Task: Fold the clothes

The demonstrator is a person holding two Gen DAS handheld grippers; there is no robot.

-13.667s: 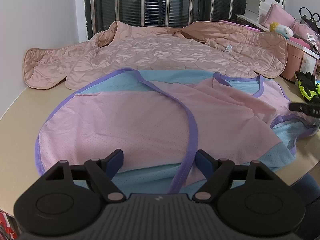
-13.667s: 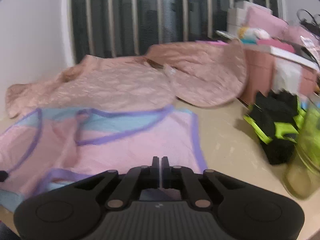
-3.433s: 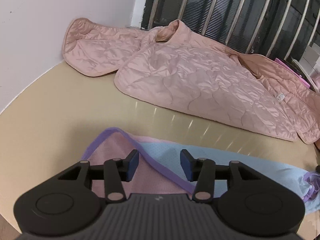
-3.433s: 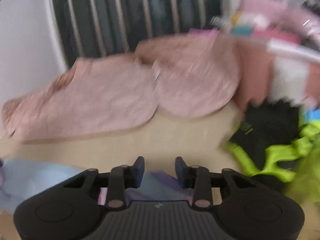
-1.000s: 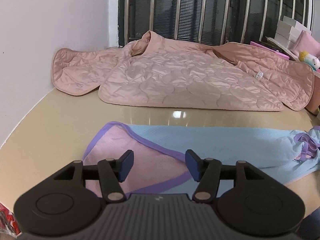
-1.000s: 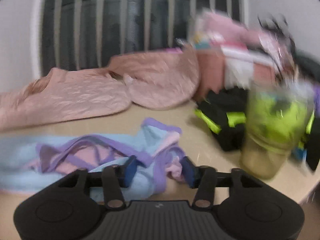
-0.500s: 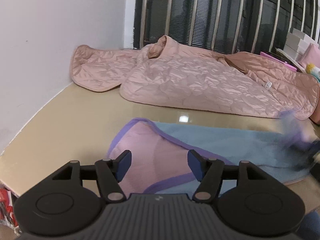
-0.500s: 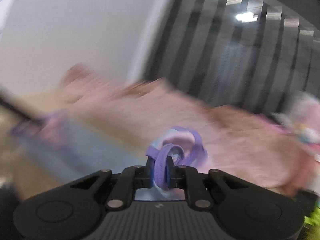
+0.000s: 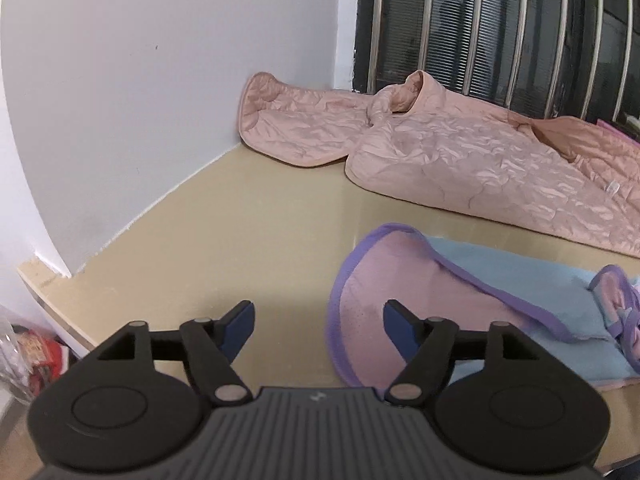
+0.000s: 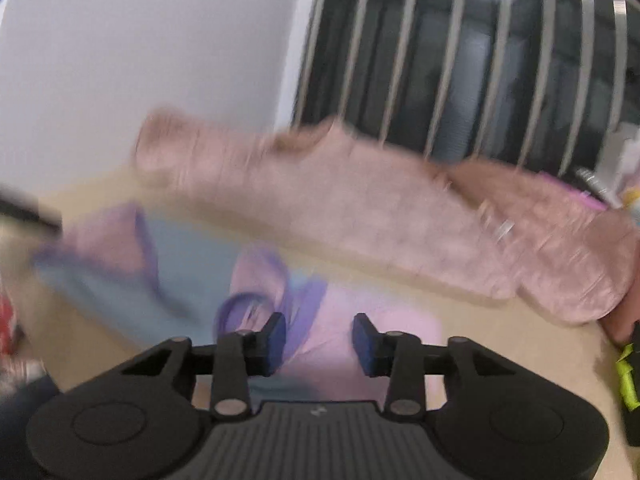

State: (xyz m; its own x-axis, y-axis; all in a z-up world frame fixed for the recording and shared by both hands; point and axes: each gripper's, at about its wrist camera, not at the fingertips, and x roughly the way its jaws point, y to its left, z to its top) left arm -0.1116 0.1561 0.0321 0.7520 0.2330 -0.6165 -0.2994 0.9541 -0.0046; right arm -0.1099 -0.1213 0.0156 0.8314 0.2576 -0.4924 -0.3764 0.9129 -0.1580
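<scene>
A pink and light-blue top with purple trim [image 9: 460,284] lies folded into a band on the beige table [image 9: 240,232]. My left gripper [image 9: 318,322] hangs over the table beside the garment's rounded left end, its jaws opening wide with nothing between them; only the right pad overlaps the pink cloth in the picture. In the blurred right wrist view the same top [image 10: 360,328] has its strap end laid back over the band. My right gripper [image 10: 320,338] hovers just above that folded part, its jaws opening, the cloth below them and free of the pads.
A quilted pink jacket [image 9: 460,156] is spread along the back of the table under a barred window [image 9: 500,28]. A white wall [image 9: 140,80] bounds the left side. The table's left edge [image 9: 48,292] drops off near my left gripper. Black and neon-green cloth [image 10: 628,380] lies at the far right.
My right gripper carried the purple strap end leftward over the band and has let it go. My left gripper shifted left off the garment's end and widened.
</scene>
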